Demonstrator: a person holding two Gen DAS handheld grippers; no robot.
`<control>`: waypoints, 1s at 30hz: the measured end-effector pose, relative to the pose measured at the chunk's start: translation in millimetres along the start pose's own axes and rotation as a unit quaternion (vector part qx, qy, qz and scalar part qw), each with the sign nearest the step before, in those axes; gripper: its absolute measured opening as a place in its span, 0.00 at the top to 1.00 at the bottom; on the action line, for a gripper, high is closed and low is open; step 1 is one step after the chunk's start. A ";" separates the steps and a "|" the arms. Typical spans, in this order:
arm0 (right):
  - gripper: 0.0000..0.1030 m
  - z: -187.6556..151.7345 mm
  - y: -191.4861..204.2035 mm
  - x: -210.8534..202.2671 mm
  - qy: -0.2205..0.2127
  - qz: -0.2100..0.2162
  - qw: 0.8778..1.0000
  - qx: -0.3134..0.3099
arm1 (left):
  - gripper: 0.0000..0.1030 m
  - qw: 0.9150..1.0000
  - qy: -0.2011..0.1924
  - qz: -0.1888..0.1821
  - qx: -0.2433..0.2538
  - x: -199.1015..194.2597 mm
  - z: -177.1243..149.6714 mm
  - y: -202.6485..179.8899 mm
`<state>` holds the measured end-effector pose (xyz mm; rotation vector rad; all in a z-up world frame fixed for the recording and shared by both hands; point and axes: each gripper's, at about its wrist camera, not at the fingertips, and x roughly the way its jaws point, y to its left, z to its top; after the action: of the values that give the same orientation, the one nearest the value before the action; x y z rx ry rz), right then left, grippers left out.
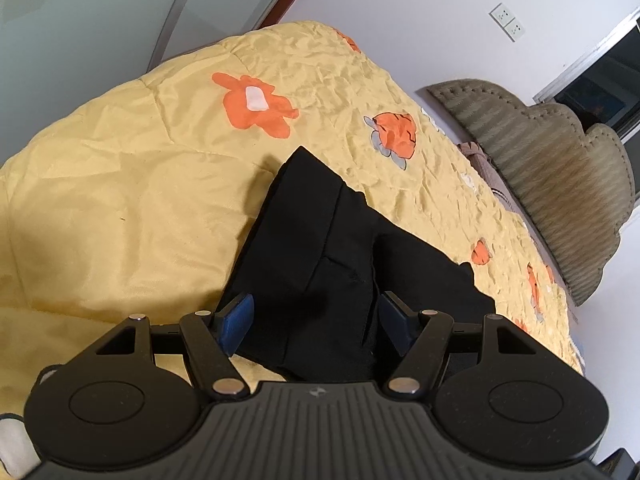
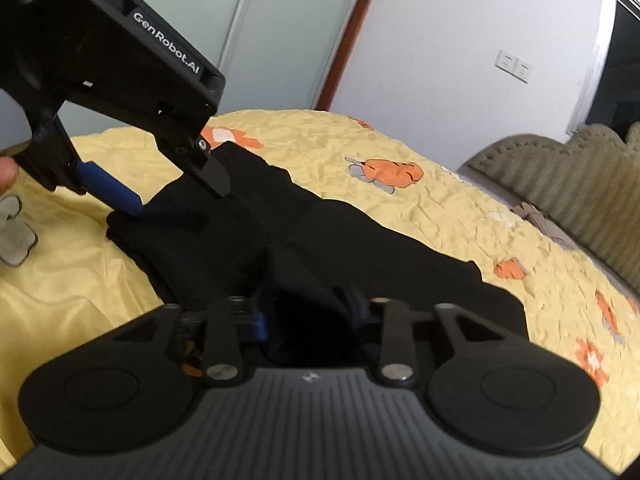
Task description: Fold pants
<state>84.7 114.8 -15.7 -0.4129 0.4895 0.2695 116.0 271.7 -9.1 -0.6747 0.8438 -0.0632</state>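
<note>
Black pants (image 1: 328,256) lie folded in layers on a yellow flowered quilt (image 1: 140,160). My left gripper (image 1: 316,320) is open, its blue pads (image 1: 238,320) standing on either side of the near end of the pants, not closed on them. In the right wrist view the pants (image 2: 360,248) stretch across the quilt (image 2: 420,200). My right gripper (image 2: 306,316) is low over the near edge of the pants, its jaws partly apart with dark cloth between them; its grip is blurred. The left gripper (image 2: 180,196) shows at upper left over the pants' far end.
A padded olive headboard (image 1: 560,184) stands at the right with a brownish cloth (image 1: 484,164) at its foot. A white wall with sockets (image 1: 508,22) and a glass wardrobe door (image 1: 80,20) lie beyond the bed. A fingertip (image 2: 6,176) shows at the left edge.
</note>
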 end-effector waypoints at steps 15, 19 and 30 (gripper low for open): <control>0.89 -1.3 -163.5 17.8 -0.015 0.184 0.845 0.503 | 0.26 0.997 -0.072 0.016 -0.013 -52.8 13.1 13.7; 0.89 33.2 -134.5 7.7 -0.057 0.170 0.884 0.433 | 0.26 0.996 -0.077 0.029 -0.020 -58.2 13.7 21.5; 0.81 38.5 -5.4 37.2 0.012 0.189 0.959 0.212 | 0.26 0.995 -0.075 0.060 -0.022 -58.7 13.6 28.8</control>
<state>133.5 132.8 -1.9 0.0998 0.6334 0.5157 80.0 319.8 20.0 -0.6607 0.7406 0.1139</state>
